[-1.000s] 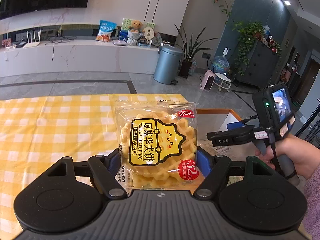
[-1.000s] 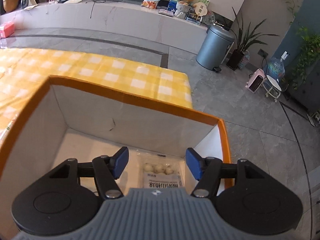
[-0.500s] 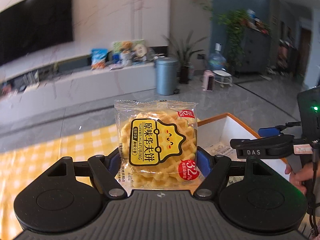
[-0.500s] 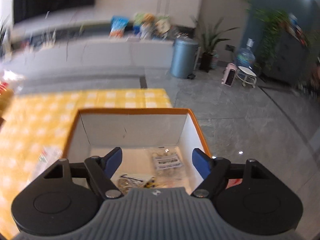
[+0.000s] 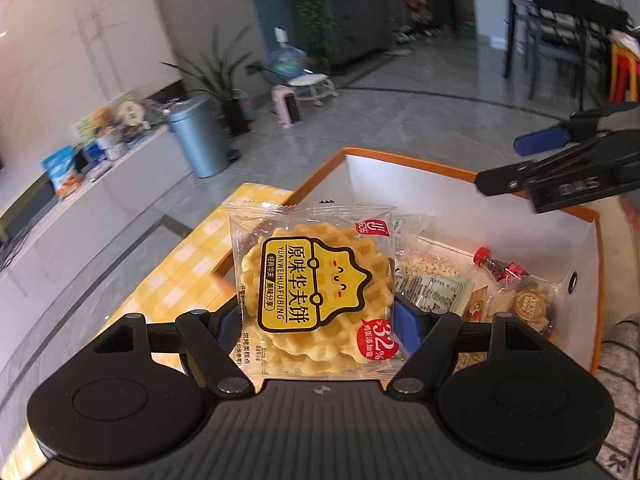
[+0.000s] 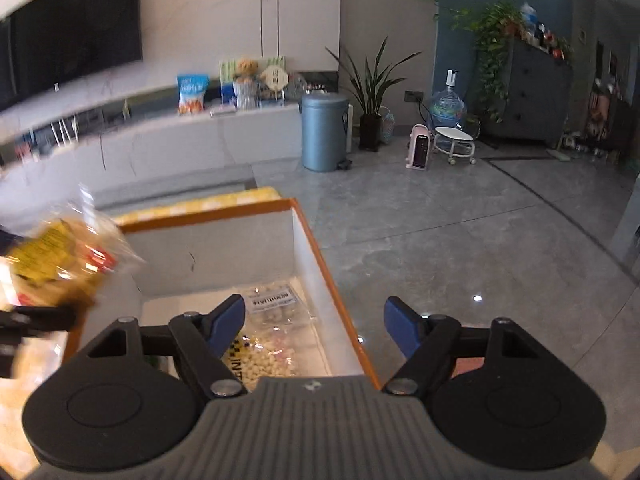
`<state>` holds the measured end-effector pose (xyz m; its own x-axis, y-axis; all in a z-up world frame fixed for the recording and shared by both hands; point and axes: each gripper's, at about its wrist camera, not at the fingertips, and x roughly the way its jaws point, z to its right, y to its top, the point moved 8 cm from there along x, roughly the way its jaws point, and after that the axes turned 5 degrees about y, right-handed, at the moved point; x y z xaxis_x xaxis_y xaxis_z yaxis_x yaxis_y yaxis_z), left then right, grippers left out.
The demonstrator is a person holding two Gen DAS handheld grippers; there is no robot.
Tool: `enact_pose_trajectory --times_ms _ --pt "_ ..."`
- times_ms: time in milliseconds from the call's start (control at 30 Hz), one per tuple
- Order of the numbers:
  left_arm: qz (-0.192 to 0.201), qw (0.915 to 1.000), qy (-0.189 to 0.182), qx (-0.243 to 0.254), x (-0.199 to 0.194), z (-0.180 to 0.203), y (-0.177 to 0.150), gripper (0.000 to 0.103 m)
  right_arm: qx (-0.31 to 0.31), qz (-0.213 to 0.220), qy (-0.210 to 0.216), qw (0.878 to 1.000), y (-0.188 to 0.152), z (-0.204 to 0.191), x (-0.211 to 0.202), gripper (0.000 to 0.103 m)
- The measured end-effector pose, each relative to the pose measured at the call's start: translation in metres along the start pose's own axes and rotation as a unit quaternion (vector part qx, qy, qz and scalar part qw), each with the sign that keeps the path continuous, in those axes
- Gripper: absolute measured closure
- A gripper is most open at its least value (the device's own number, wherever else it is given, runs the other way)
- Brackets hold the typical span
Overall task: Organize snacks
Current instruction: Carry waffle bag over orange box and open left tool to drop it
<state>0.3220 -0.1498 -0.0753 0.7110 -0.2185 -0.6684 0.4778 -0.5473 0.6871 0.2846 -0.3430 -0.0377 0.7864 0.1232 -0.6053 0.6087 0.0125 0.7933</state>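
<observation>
The left gripper (image 5: 318,326) tilts downward, its blue pads pinching a waffle packet (image 5: 314,292) upright above the near-left edge of the orange-rimmed box (image 5: 448,162). The right gripper (image 6: 314,320), also tilted down, has its jaws spread and empty – it hangs over the box's right wall. Loose snack packets (image 5: 434,276) lie on the box floor, partly hidden behind the waffle packet. In the right wrist view the packet is a blur at far left – its print unreadable
</observation>
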Motion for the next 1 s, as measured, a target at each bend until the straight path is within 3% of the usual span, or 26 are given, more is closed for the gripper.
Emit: enact_pose_trajectory --times_ms 233,400,500,633,767,1000 --pt "-0.059 0.9946 0.008 0.085 0.052 0.016 0.02 0.017 0.006 0.001 -0.011 1.0 -0.005 0.015 -0.001 0.028" --pt "-0.103 0.986 -0.024 0.129 0.081 0.027 0.019 0.017 0.026 -0.023 -0.018 0.999 -0.012 0.025 0.012 0.028" --pt "-0.097 0.9851 -0.014 0.142 0.094 0.028 0.017 0.017 0.025 -0.034 -0.028 0.999 -0.015 0.031 0.018 0.028" --pt "-0.105 0.9822 -0.028 0.153 0.106 0.032 0.011 0.017 0.024 -0.035 -0.023 0.999 -0.016 0.03 0.021 0.029" --pt "-0.077 0.9737 -0.021 0.213 0.106 0.041 0.007 0.017 0.02 -0.037 -0.015 0.999 -0.017 0.029 0.021 0.029" --pt "-0.04 0.9659 0.019 0.255 0.105 0.047 -0.003 0.004 0.023 -0.043 0.001 0.999 -0.022 0.026 0.022 0.029"
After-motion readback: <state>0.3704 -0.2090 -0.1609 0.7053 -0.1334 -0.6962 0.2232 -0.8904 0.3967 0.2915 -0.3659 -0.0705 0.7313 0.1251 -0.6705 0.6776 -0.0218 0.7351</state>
